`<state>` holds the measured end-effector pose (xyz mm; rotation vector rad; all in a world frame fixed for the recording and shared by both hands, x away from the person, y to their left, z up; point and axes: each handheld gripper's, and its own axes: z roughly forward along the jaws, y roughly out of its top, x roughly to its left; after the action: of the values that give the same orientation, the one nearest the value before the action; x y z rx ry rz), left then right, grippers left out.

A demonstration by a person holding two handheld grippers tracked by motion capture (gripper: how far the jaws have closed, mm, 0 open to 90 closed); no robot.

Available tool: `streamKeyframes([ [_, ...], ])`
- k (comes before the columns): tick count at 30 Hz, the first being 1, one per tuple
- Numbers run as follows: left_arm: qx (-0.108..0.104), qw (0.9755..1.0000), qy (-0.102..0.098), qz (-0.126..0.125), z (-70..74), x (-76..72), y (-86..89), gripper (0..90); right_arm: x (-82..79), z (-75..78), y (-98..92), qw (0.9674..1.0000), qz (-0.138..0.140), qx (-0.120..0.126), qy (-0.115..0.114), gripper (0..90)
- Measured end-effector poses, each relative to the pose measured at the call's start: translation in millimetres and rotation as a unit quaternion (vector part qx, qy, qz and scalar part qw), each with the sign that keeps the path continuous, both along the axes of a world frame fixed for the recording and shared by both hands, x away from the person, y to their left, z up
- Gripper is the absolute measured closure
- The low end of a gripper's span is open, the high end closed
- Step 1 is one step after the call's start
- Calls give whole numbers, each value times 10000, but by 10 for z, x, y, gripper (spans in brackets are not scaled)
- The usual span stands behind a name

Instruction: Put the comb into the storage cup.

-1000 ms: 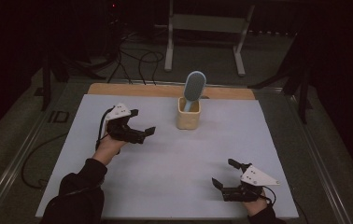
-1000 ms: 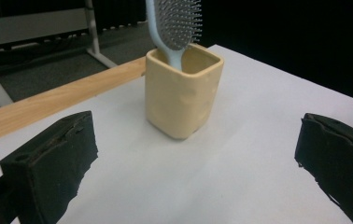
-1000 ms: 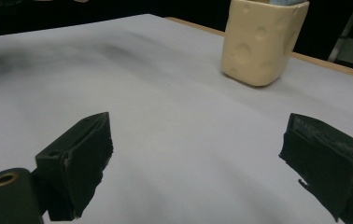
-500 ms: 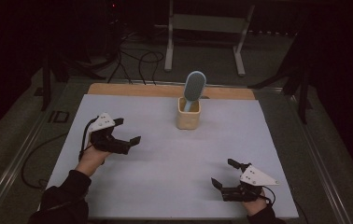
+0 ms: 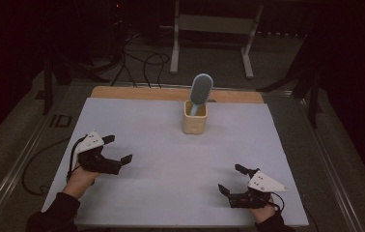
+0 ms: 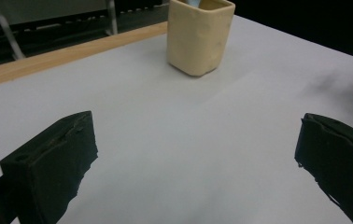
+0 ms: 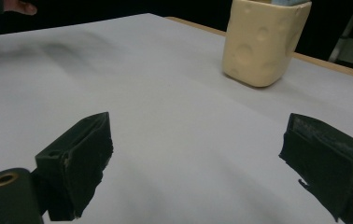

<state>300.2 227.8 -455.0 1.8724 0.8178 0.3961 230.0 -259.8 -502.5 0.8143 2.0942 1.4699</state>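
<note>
Cup (image 5: 194, 118), cream, dimpled: upright near the desk's far edge, centre, a blue brush (image 5: 201, 91) standing in it. Desk (image 5: 171, 159): pale grey sheet, wooden strip along the far edge; dark room, cables on the floor beyond. My left hand-held gripper (image 5: 118, 155): near-left corner, jaws spread, empty. My right hand-held gripper (image 5: 231, 180): near-right corner, jaws apart, empty.

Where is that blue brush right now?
In the high view, the blue brush stands upright in the cream cup, far centre of the table near its wooden edge.
</note>
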Motion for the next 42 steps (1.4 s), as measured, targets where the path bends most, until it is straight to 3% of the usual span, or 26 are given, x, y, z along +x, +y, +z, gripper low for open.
streamKeyframes([
  [17,110,9998,115,117,-175,-334,277,0,2,-3,12,10000,8,-13,12,84],
  [23,128,9995,116,257,-249,-523,433,0,3,-8,25,10000,14,-65,9,85],
  [35,77,9983,257,515,-383,-730,603,0,6,-8,23,10000,13,-54,13,85],
  [37,-31,9978,301,589,-402,-757,634,0,6,-8,24,10000,13,-52,17,85],
  [42,61,9970,347,683,-453,-811,675,0,11,-14,24,10000,20,-49,29,84],
])
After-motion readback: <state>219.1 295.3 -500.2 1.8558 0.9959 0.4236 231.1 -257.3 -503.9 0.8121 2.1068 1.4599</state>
